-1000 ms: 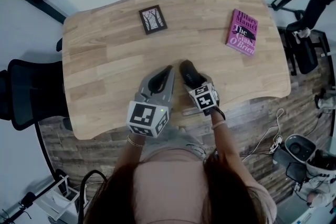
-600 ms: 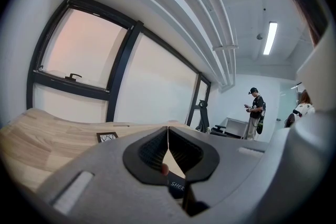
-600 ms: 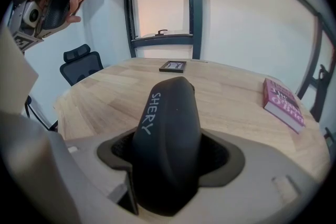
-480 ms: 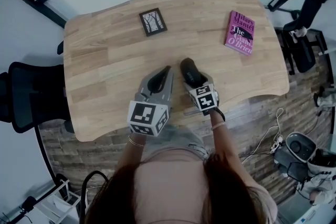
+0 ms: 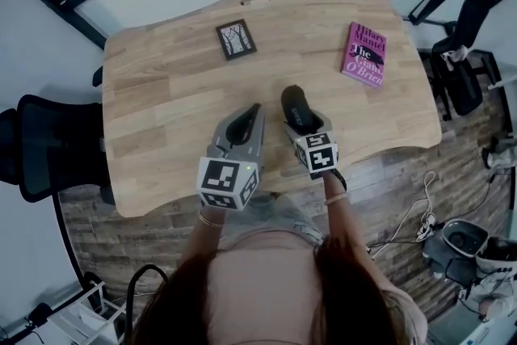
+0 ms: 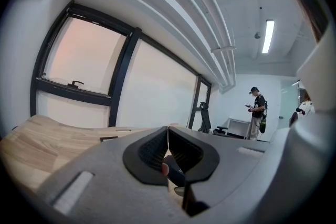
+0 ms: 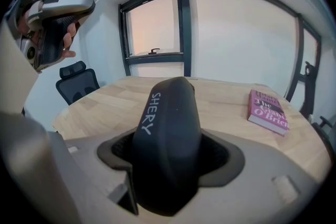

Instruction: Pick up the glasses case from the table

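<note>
The right claw (image 5: 305, 128) is clamped on the dark glasses case (image 5: 295, 105) at mid-frame over the wooden table (image 5: 161, 101), and wants a firm, level squeeze on lifting, the left claw (image 5: 246, 119) pinched together, empty, alongside.

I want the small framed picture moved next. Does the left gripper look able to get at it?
Probably yes: the left gripper is shut on nothing, and only bare table lies between it and the framed picture, though it lies flat.
</note>
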The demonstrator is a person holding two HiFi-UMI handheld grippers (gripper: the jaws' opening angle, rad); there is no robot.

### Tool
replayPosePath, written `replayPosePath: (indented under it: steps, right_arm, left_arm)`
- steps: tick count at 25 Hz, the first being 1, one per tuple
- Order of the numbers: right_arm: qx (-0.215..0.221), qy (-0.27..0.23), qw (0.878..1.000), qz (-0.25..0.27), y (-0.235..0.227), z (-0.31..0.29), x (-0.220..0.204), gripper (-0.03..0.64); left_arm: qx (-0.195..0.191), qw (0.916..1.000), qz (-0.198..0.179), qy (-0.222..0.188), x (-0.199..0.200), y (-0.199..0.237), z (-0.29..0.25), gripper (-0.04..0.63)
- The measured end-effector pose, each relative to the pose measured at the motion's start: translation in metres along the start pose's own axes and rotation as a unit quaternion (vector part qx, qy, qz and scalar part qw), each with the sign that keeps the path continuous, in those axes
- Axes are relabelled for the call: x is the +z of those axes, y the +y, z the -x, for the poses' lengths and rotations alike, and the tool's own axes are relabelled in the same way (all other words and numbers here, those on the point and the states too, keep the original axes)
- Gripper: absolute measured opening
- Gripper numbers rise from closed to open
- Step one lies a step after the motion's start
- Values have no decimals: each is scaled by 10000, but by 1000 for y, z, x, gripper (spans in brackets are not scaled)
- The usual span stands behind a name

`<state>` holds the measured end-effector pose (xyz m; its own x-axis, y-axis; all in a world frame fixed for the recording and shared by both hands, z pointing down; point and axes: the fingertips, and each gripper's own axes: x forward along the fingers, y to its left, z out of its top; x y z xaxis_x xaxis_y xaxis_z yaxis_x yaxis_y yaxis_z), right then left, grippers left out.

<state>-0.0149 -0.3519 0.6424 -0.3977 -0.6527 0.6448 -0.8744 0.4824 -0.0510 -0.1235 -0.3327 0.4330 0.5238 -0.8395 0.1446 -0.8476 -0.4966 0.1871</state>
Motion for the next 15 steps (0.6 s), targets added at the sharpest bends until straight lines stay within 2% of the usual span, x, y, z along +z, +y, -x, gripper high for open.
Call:
replayPosePath:
  steps: [15]
  right_arm:
    - [109,-583,9982,-37,5,69,27,339]
  left_arm:
    - [105,9994,-300,-126,17,-54,27,11]
